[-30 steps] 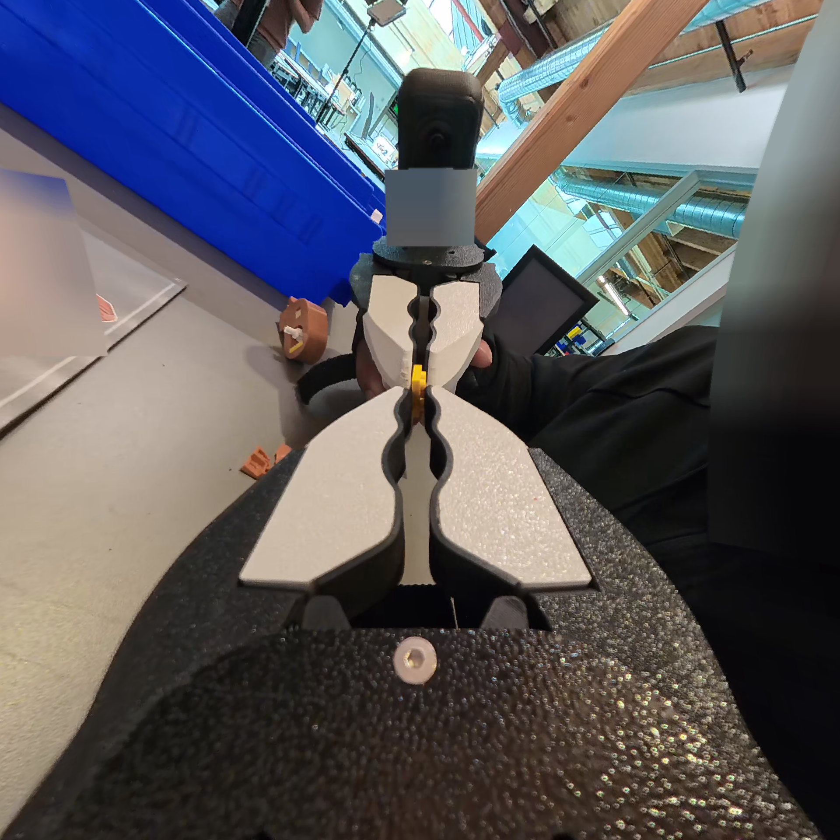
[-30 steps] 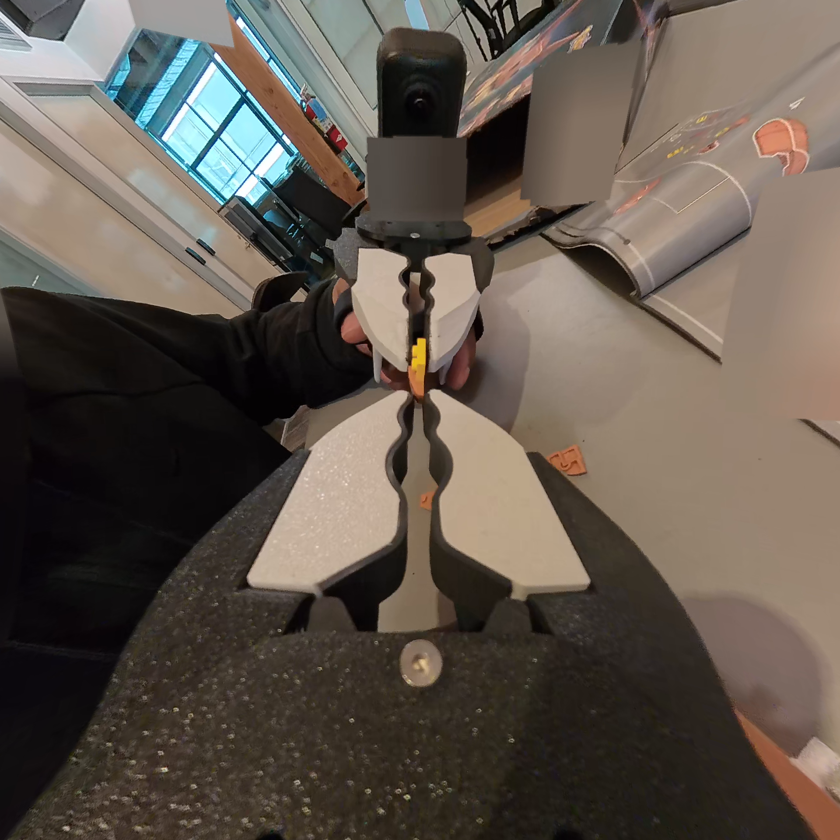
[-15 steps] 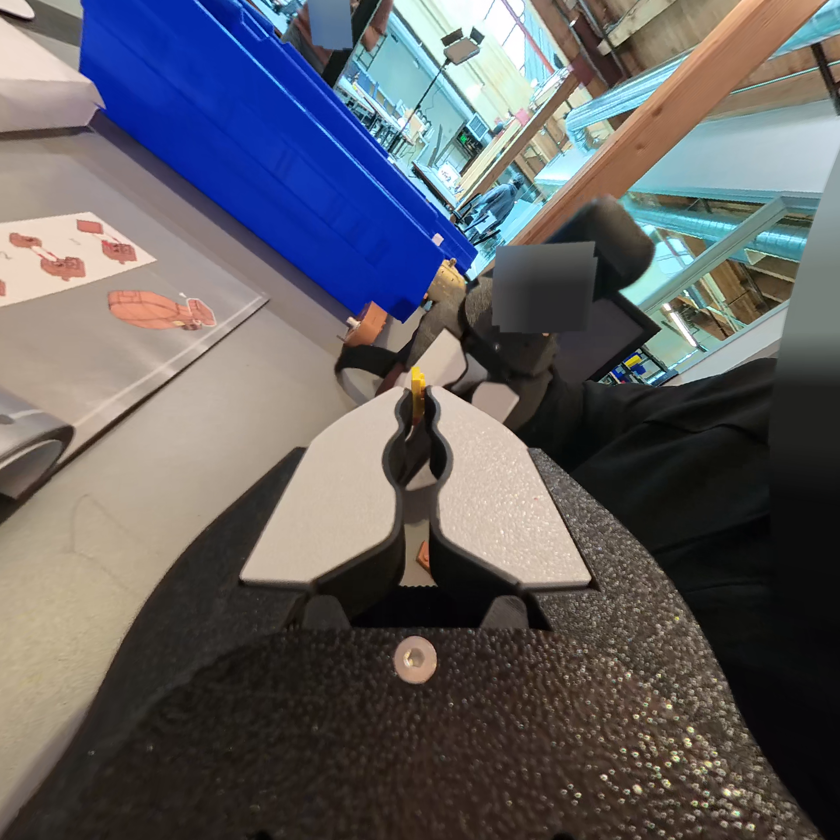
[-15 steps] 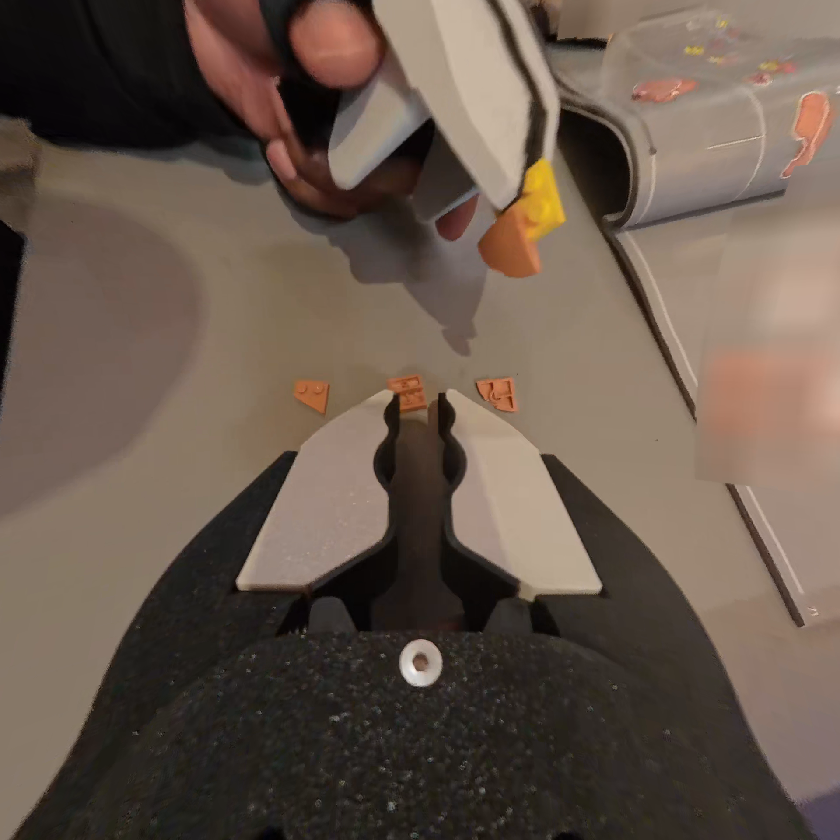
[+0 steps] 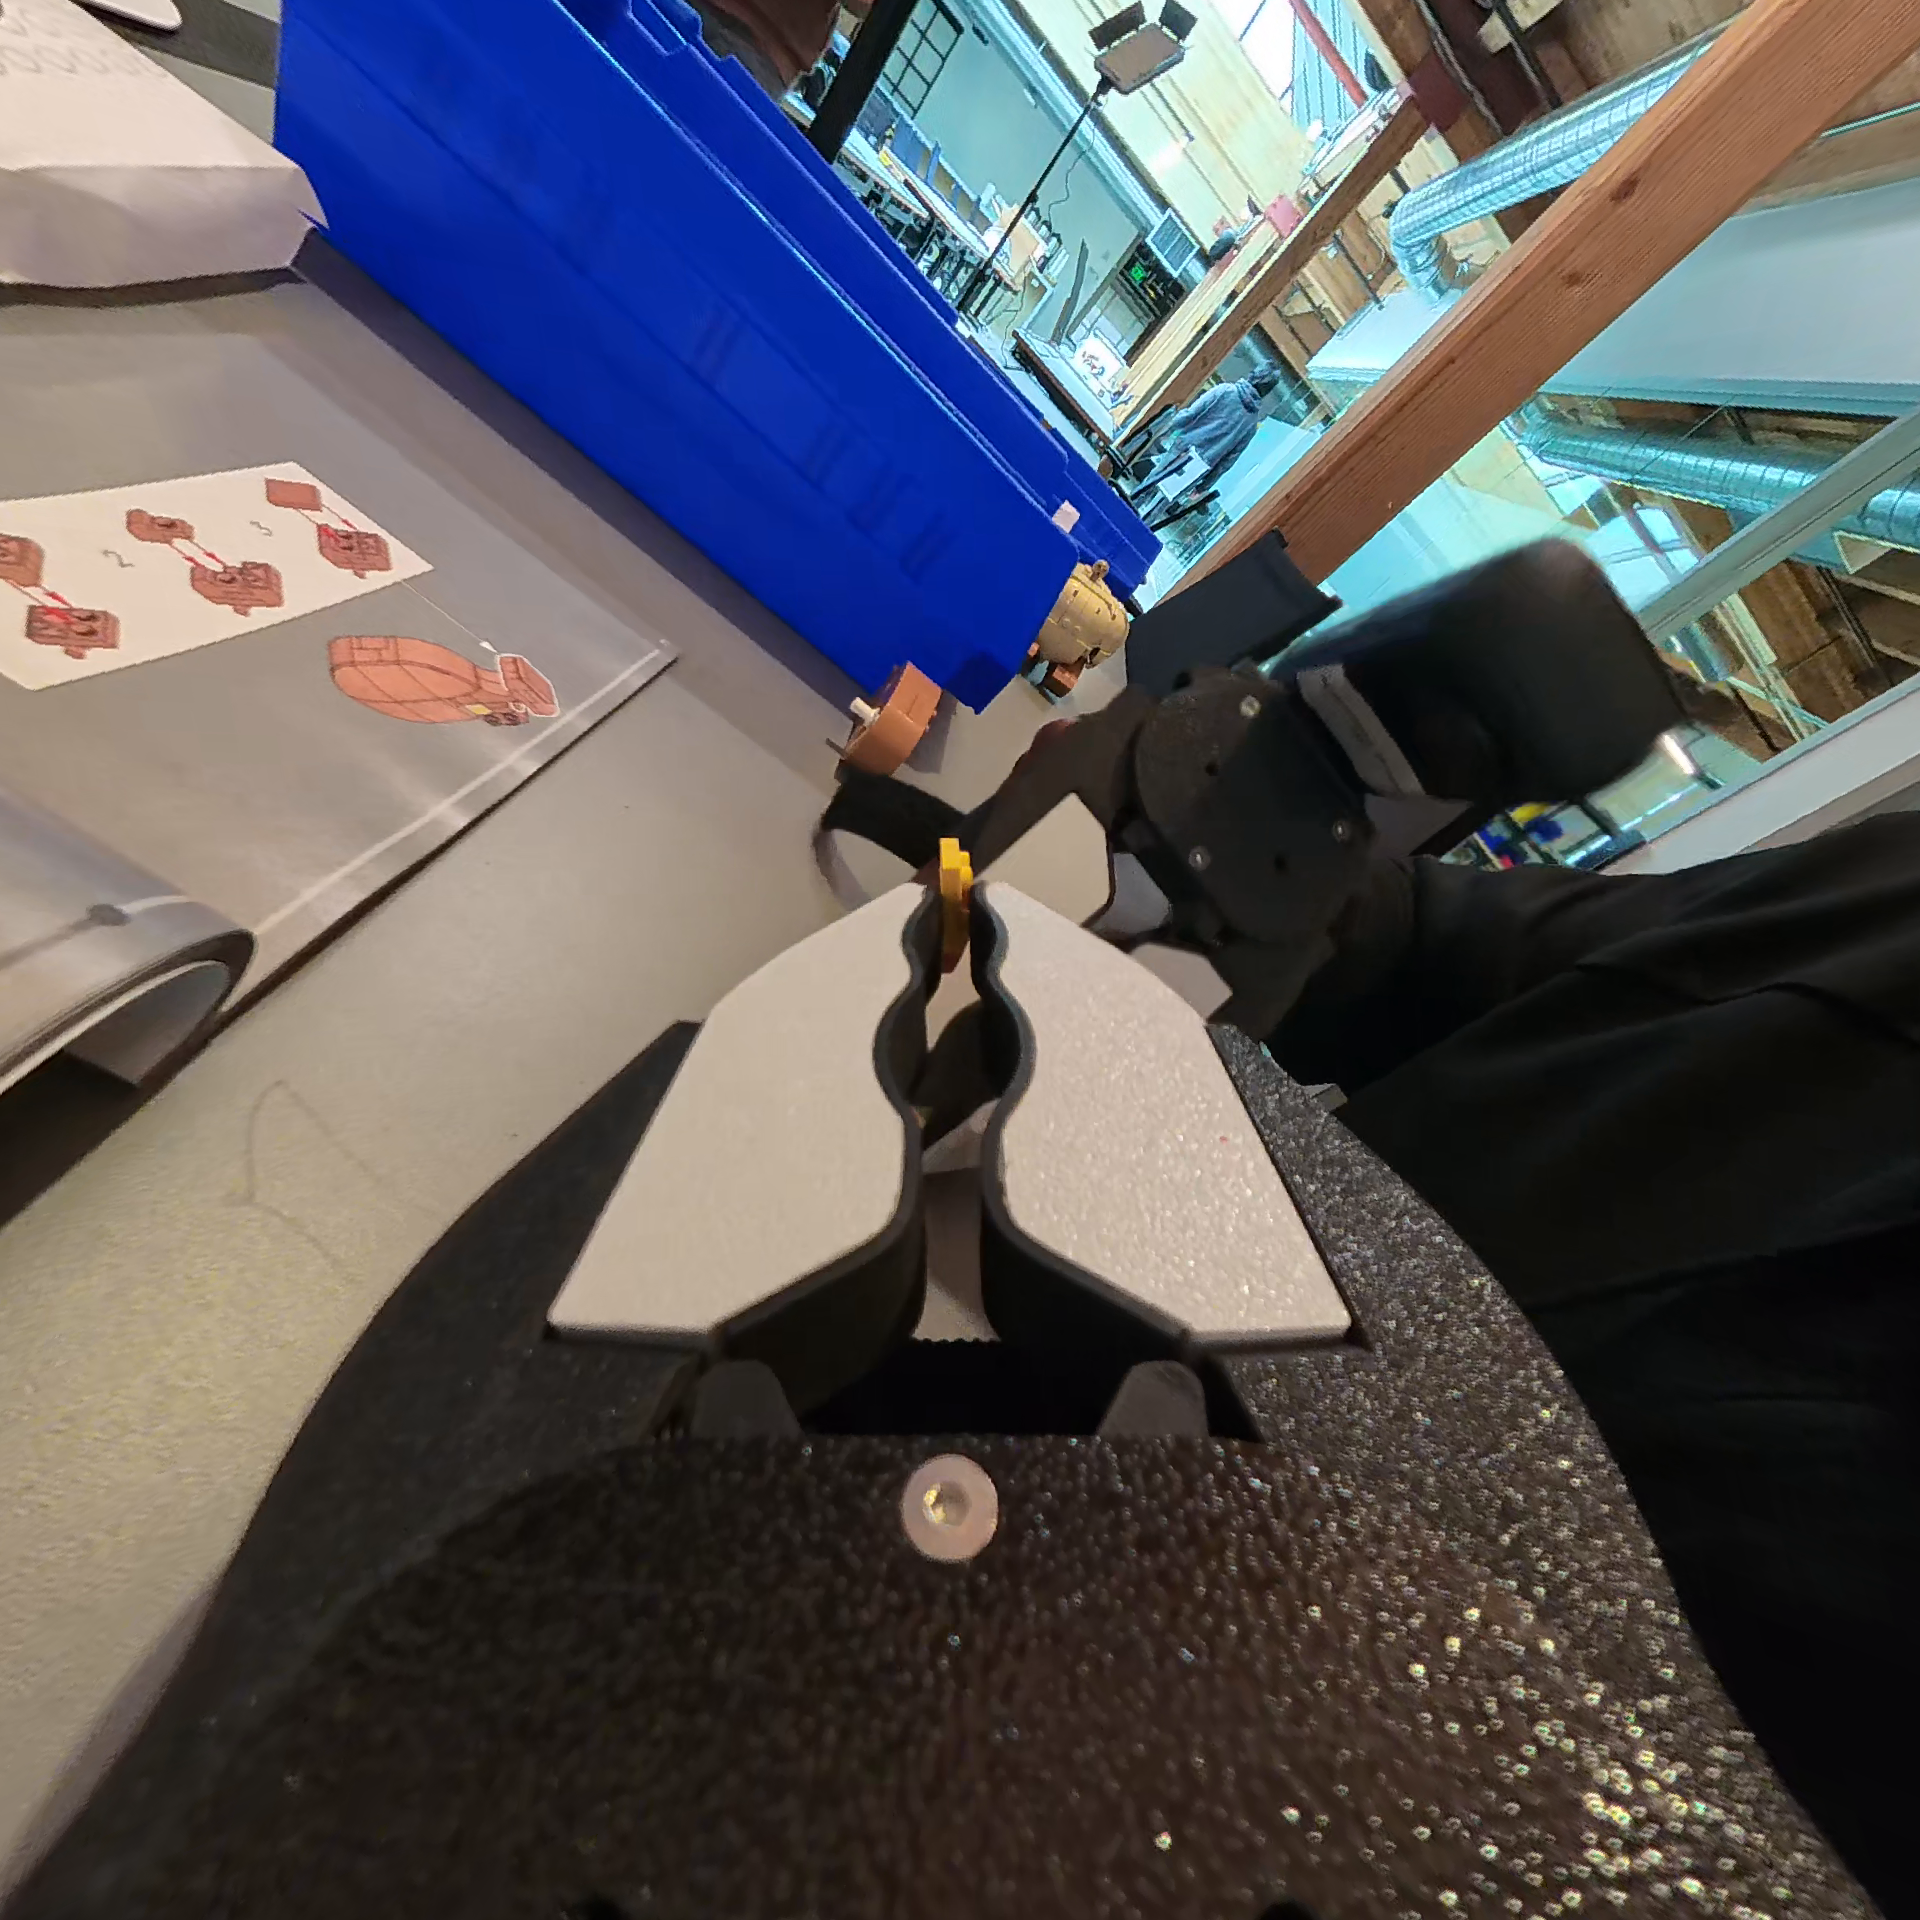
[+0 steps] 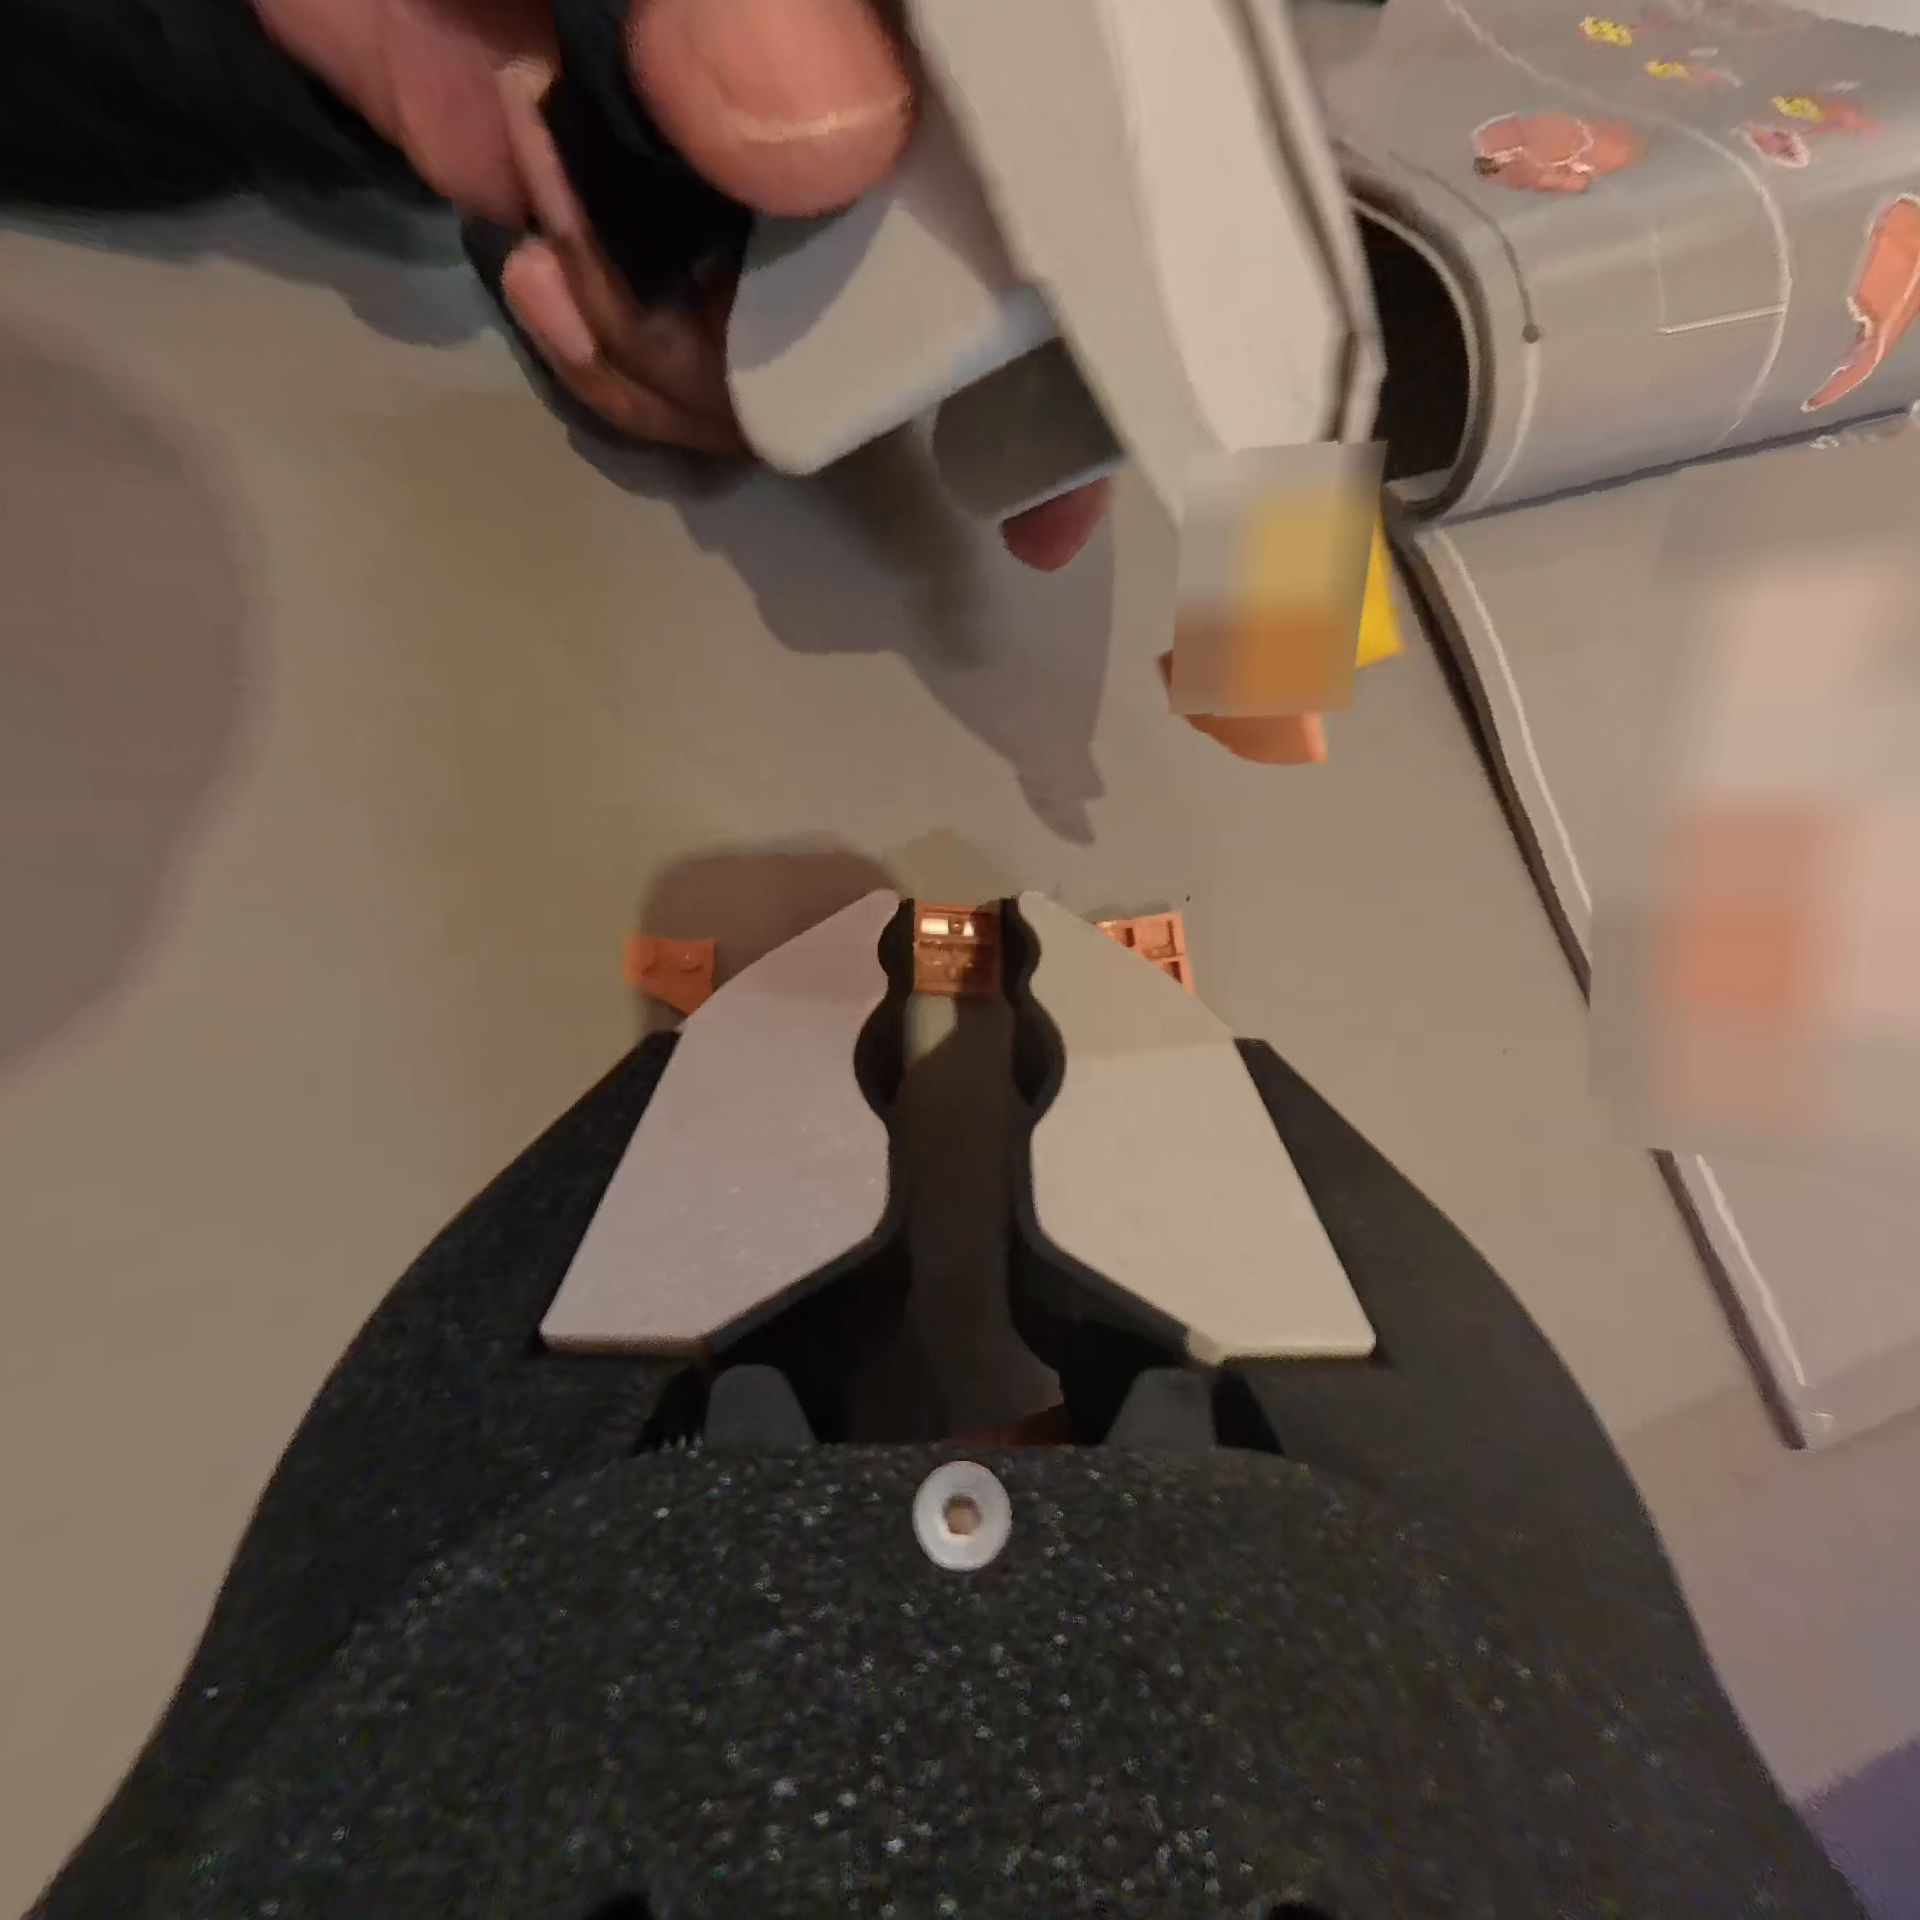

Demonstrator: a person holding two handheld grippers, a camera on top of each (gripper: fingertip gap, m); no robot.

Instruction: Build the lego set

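My left gripper (image 5: 954, 896) is shut on a small yellow and orange brick piece (image 5: 952, 899), held edge-on above the grey table (image 5: 468, 997). In the right wrist view its grey fingers (image 6: 1143, 208) and a hand show at the top, with the orange part of that piece (image 6: 1273, 736) below a blurred patch. My right gripper (image 6: 960, 906) is down at the table (image 6: 416, 727). Its pads lie against both sides of a small orange plate (image 6: 954, 951). Its black body (image 5: 1247, 821) shows in the left wrist view, fingers hidden.
Two more orange plates lie left (image 6: 670, 961) and right (image 6: 1153, 940) of my right fingertips. An open instruction booklet (image 5: 312, 675) (image 6: 1662, 260), a blue bin (image 5: 675, 312), a round orange-brown assembly (image 5: 894, 727) and a tan model (image 5: 1086, 623) stand on the table. Tip to tip, the grippers are about 8 cm apart.
A second ago both grippers met at the yellow and orange piece. The right one let go, dropped to the table and narrowed its jaws onto an orange plate. The left keeps the piece.
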